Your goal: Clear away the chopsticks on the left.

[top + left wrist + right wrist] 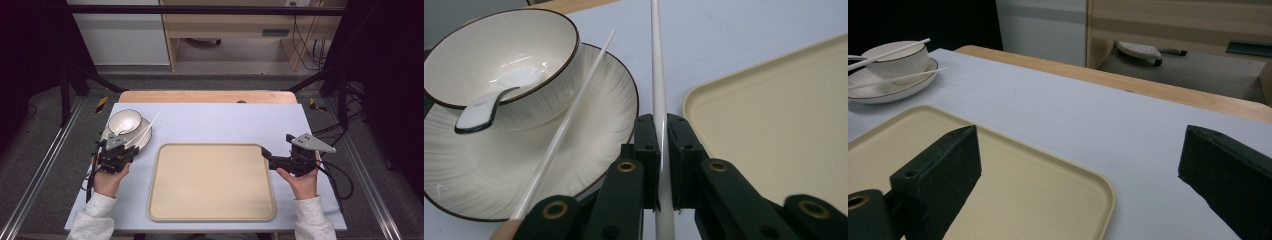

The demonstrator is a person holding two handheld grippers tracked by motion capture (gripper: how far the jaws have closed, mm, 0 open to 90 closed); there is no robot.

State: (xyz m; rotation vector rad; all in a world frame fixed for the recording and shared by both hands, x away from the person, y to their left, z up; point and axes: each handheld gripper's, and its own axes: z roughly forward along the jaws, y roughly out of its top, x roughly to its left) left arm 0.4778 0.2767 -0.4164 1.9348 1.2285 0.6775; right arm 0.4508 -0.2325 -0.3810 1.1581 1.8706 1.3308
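Chopstick grip: the left gripper [660, 165] clenches one slim white plastic chopstick [657, 75] near its thick end, at the table's left beside the ribbed white plate [589, 135]. Light, stiff, slippery, it could swivel. The right gripper [1078, 175] gapes empty.

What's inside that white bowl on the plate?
A white spoon lies in the bowl, its handle over the rim. The bowl's near wall hides part of the bottom.
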